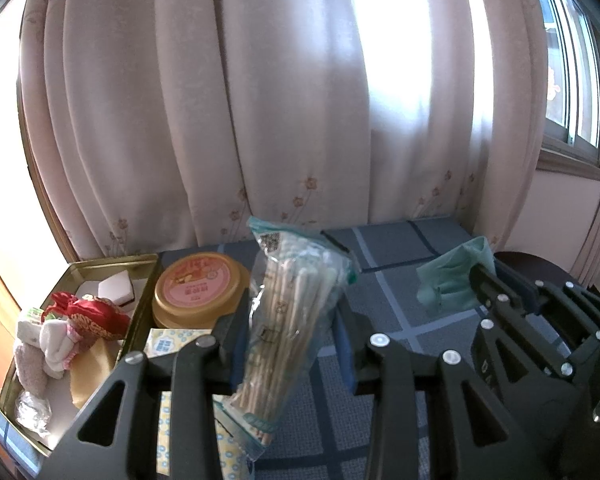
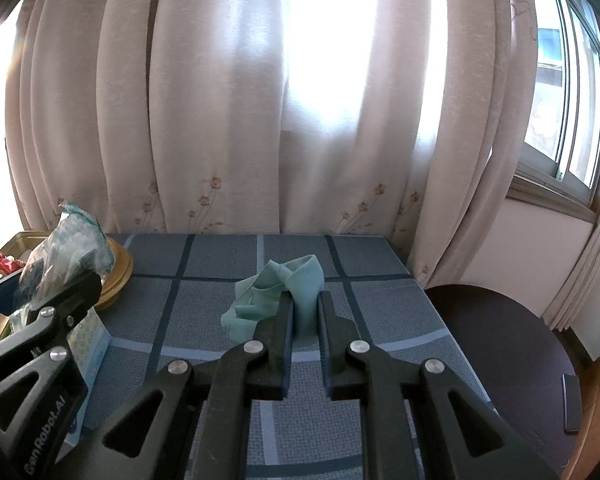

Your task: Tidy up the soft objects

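Held limp teal cloth (image 2: 300, 292) pinched at its raised fold in right gripper (image 2: 305, 300) jaws, crinkly swab bag (image 1: 288, 320) clamped mid-length in left gripper (image 1: 286, 340).

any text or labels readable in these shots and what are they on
"GenRobot.AI": white lettering on the side of the left gripper, seen from the right wrist view.
Round gold tin: pink lid label with characters, too blurred to read.
Bag of cotton swabs: a printed code patch near its top, print too small to read.
Red pouch in the gold tray: gold lettering, not legible.
Right gripper: partial white letters, unreadable.
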`<state>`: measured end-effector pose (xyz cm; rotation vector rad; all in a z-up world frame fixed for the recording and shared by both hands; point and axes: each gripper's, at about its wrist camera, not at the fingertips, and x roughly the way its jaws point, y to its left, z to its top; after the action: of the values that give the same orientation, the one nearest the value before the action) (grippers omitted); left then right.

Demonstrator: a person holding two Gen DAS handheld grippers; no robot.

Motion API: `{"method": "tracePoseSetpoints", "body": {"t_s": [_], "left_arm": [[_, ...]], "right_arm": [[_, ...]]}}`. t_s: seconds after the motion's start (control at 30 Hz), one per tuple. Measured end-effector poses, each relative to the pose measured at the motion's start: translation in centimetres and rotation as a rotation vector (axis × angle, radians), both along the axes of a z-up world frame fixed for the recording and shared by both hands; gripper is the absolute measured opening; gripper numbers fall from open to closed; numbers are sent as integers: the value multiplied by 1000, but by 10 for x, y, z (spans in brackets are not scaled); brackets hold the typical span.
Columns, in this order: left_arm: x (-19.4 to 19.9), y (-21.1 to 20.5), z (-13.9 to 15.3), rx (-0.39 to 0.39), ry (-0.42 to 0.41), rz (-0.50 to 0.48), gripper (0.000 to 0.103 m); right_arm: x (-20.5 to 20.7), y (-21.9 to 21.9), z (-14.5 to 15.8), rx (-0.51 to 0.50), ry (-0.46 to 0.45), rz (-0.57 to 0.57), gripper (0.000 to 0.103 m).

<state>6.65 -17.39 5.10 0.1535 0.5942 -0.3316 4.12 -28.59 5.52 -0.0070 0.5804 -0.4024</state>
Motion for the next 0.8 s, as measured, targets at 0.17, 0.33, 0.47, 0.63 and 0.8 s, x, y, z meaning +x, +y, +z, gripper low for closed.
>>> {"method": "tracePoseSetpoints", "body": {"t_s": [0.17, 0.33, 0.47, 0.63, 0.8], "left_arm": [[1, -4, -1, 8, 3, 6, 35], [2, -6, -2, 18, 4, 9, 35], [2, -7, -3, 25, 4, 9, 35], [2, -7, -3, 31, 7, 6, 35], [2, -8, -3, 31, 8, 6, 35]], "right_arm": [[0, 0, 0, 1, 1, -1, 13], [0, -2, 0, 6, 4, -3, 13], [0, -2, 0, 6, 5, -4, 13], [-1, -2, 0, 9, 6, -4, 13], [0, -3, -1, 9, 8, -3, 13]]}}
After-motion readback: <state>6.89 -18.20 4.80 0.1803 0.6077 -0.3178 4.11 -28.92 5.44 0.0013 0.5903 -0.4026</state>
